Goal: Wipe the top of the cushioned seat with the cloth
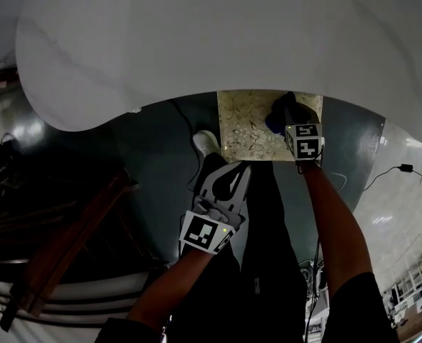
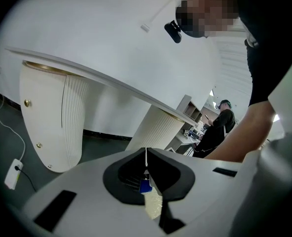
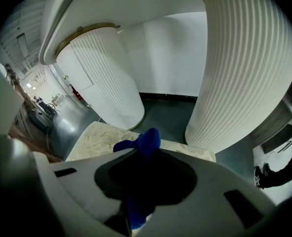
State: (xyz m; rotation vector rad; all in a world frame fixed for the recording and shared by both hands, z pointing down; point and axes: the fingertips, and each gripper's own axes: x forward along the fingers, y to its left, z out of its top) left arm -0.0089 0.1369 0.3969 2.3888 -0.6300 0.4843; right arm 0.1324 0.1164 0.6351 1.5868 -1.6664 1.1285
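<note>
Left gripper (image 1: 227, 177) idle: jaws closed on nothing, parked short of the cushioned seat (image 1: 250, 131), out of the way.
Right gripper (image 1: 290, 120) pinches the blue cloth (image 1: 276, 120), bunched, over the seat's far-right corner, probably a wipe start point.

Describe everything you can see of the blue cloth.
The blue cloth is deep blue, soft-looking fabric, bunched into a wad, not spread flat. The right gripper is shut on it; one end pokes out past the jaws, more shows below them. It sits over the far right part of the cream patterned cushioned seat; contact with the seat cannot be told.
</note>
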